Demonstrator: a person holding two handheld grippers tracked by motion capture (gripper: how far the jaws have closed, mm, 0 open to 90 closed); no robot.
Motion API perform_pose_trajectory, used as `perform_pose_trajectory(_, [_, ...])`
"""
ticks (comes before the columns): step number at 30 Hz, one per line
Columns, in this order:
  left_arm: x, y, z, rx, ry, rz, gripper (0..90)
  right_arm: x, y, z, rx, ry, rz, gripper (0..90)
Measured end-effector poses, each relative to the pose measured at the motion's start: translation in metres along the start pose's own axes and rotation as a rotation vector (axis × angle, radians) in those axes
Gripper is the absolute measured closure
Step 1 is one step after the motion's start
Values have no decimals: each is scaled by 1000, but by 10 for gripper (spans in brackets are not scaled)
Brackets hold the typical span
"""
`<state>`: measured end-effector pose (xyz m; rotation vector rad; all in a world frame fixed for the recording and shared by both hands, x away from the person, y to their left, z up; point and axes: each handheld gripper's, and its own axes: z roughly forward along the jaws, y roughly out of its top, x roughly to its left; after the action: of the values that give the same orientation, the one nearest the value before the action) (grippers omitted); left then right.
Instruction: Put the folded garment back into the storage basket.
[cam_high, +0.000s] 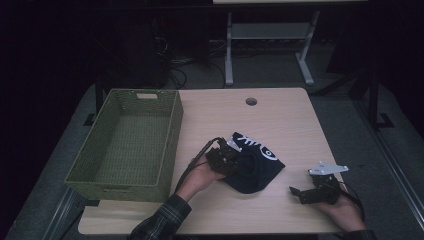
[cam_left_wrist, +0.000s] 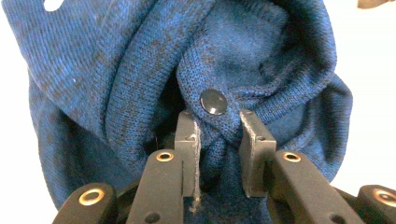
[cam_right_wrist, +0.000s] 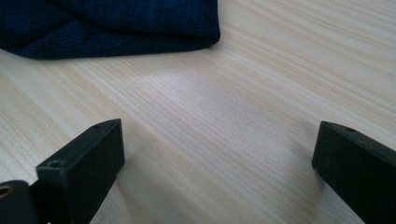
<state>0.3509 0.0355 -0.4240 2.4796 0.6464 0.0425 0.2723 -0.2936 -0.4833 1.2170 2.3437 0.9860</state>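
- High view: dark blue knitted garment (cam_high: 255, 167) with white print lies crumpled mid-surface on the pale wooden surface (cam_high: 280, 115), right of an empty green woven basket (cam_high: 127, 142)
- Left gripper (cam_left_wrist: 218, 128): fingers pinching a fold of the knit just below a black snap button (cam_left_wrist: 214, 101)
- Right gripper (cam_right_wrist: 219, 154): fingers spread wide over bare wood, near the garment's edge

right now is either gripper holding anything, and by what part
The left gripper pinches the dark blue knit garment on a fold just below its black snap button. The right gripper holds nothing.
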Motion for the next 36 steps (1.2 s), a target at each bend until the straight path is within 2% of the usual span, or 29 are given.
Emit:
perform_pose_trajectory(17, [1,11,-30,-63,-44,-10,718,0,0,0,0,0,0,20])
perform_pose_trajectory(26, [0,19,-44,-72,-51,-4,718,0,0,0,-1,0,1,20])
perform_pose_trajectory(36, [6,30,-69,-88,-60,-5,718,0,0,0,-1,0,2,20])
